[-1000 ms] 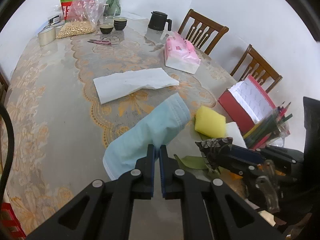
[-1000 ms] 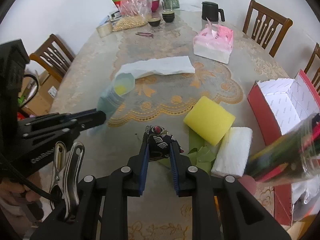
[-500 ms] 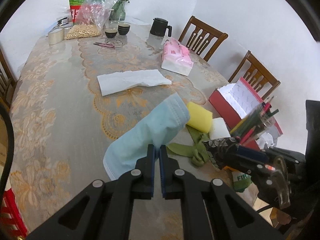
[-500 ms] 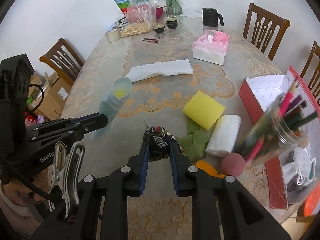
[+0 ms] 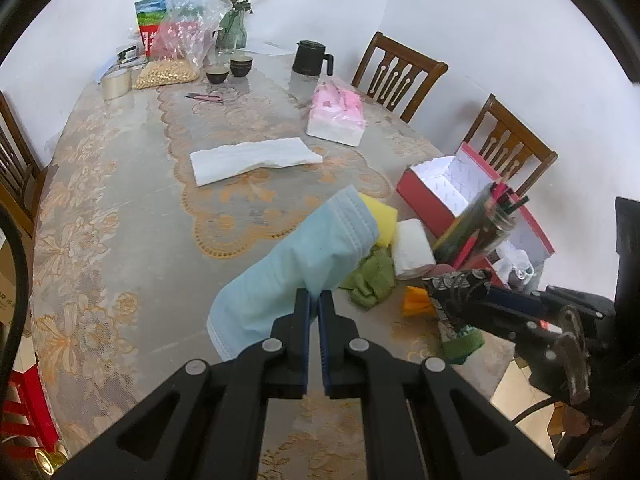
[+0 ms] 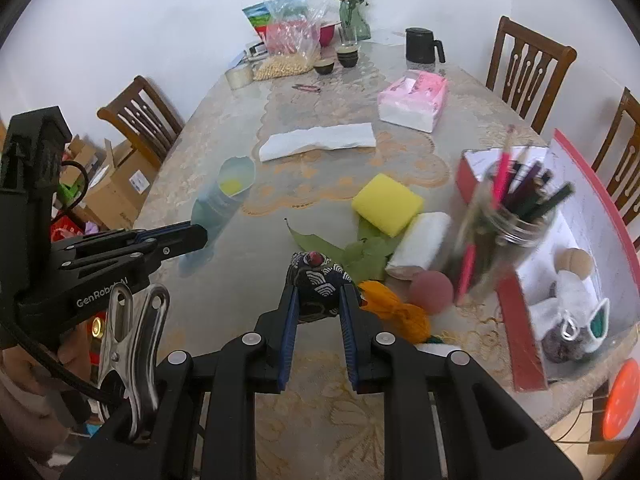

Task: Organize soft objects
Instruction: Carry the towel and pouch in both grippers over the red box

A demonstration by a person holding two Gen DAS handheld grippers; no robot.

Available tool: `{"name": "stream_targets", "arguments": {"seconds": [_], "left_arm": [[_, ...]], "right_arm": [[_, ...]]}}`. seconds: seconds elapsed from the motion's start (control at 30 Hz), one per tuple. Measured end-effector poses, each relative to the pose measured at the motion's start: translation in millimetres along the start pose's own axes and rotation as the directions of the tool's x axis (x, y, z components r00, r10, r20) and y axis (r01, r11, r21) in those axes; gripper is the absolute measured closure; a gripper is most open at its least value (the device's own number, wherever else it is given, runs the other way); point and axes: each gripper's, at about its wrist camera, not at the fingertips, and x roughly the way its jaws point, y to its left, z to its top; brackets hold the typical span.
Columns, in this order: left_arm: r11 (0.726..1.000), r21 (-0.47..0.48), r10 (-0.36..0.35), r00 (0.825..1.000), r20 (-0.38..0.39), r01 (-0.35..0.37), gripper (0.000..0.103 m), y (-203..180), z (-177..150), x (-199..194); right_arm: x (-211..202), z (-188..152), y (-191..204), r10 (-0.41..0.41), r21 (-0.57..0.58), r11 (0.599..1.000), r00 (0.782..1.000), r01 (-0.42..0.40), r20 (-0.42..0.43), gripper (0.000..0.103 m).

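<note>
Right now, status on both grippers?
Left gripper shut on blue face mask. Right gripper shut on patterned pouch. Both clear of table.

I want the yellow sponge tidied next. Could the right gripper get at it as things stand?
Probably not yet. The right gripper already has its jaws shut on the dark patterned pouch. The yellow sponge itself lies uncovered on the table, just ahead.

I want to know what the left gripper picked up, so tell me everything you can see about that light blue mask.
The face mask is pale blue, pleated, of thin non-woven-looking fabric with a stitched white edge. The left gripper is shut on it near the middle, holding it in the air above the table, curled into a loose open tube, as the right wrist view shows. Nothing else visibly touches it; no ear loops are visible.
</note>
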Motion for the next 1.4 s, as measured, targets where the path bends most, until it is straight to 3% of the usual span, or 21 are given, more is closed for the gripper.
{"name": "stream_targets", "arguments": {"seconds": [0.7,1.07,1.4], "left_arm": [[0.980,0.157,-0.117,0.993,-0.032,0.120,0.099,-99,2,-8],[0.947,0.243,-0.201,0.977,-0.069,0.212,0.099,-160,6,-1],[0.919,0.308,-0.233,0.969,-0.083,0.247,0.099,-213,10,11]], "right_arm": [[-70,-29,-68,-0.071,0.126,0.990,0.994,0.060,0.081,0.081],[-99,-40,-106,-0.141,0.210,0.971,0.982,0.113,0.125,0.081],[-115,-44,-153,-0.198,0.262,0.952,0.970,0.157,0.140,0.082]]}}
